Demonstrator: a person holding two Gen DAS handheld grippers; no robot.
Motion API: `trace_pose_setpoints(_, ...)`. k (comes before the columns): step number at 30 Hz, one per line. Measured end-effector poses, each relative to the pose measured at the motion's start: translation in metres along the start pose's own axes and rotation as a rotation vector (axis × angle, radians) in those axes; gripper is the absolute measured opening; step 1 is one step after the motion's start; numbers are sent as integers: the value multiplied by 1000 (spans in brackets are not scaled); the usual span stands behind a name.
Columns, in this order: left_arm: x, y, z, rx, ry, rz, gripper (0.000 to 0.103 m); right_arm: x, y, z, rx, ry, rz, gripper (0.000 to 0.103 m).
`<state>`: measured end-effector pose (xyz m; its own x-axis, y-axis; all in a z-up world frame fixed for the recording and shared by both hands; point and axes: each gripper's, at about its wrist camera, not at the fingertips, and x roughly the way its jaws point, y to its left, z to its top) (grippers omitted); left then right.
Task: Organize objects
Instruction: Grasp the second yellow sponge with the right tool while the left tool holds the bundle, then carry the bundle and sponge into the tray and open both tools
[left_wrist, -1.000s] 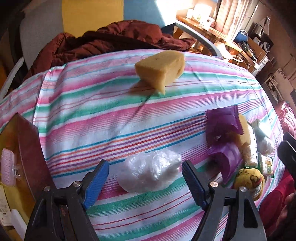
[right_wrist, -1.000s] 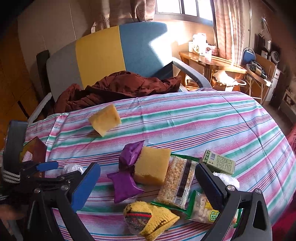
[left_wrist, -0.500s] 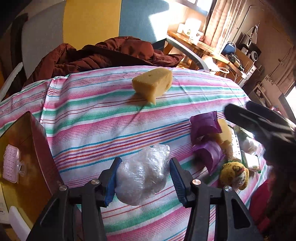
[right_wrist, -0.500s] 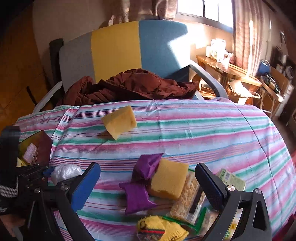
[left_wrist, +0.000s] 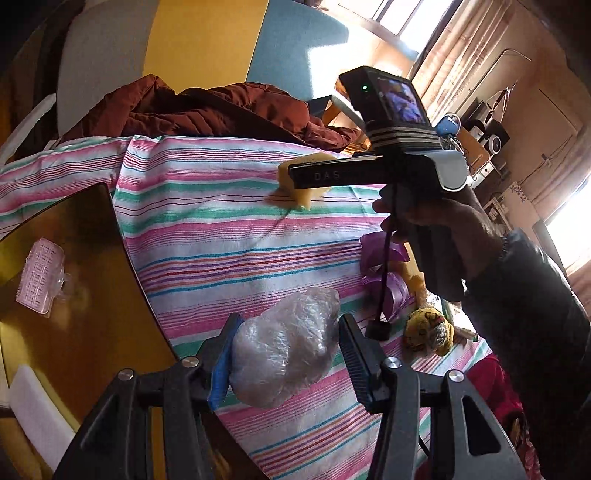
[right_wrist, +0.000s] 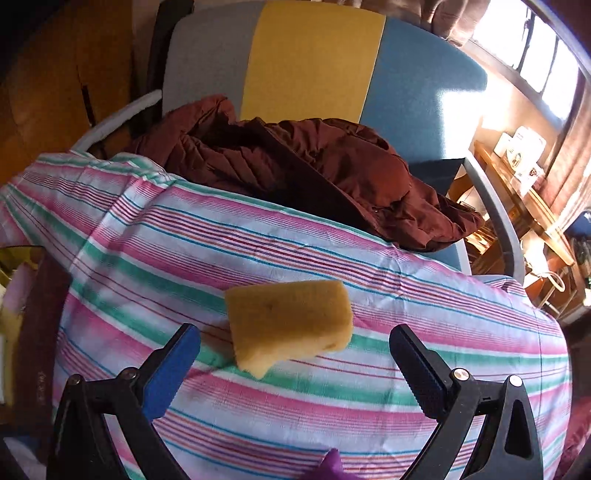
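Left wrist view: my left gripper (left_wrist: 286, 354) has just been closing and now pinches the plastic-wrapped bundle (left_wrist: 284, 347) between both pads, bundle lifted clear of the striped cloth (left_wrist: 221, 236) near the table's front-left part. To the left of the cloth edge lies a brown tray (left_wrist: 85, 258) with a pink clip (left_wrist: 40, 275) on it; judging from that, the bundle goes left, so its drop spot is just beside my left gripper, not the right one. My right hand (left_wrist: 443, 229) holds the right gripper's handle across the top right of the frame, its bar passing in front of a yellow sponge (left_wrist: 301, 188) toward the cloth's far edge. Purple wrapper (left_wrist: 380, 254) and a yellow knit toy (left_wrist: 428, 328) sit near the right edge, under that hand.

Right wrist view: my right gripper (right_wrist: 295, 358) has its jaws spread wide, nothing between the pads. The yellow sponge (right_wrist: 290, 321) lies straight ahead, between the two fingertips but a bit beyond them, not touched. Its long axis runs left-right across the frame, roughly in line with the jaw gap, so I'd guess a grab across the long side needs the wide spread or a wrist roll to take the short side. Sponge sits mid-cloth (right_wrist: 406, 295), toward the far edge where a brown jacket (right_wrist: 314, 166) hangs on the chair (right_wrist: 314, 55). Right gripper is clearly the nearer one to the sponge.
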<state>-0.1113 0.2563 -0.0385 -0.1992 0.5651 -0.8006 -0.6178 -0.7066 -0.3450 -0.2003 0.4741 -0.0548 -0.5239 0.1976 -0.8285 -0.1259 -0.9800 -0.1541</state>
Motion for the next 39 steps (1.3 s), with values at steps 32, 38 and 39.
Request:
trace_pose_setpoints(32,-139,83,-103,-169,-169,189,53,-165,94,-103,186,-164,258,73)
trace_pose_setpoints(38,-161,123,-137,-260,-186,274,53,-184,148,-109,110,-167,347,74)
trace_pose_setpoints(39,-164,130,-142,-275,-187,287,53,-185,157,-111,99,-165,364,74)
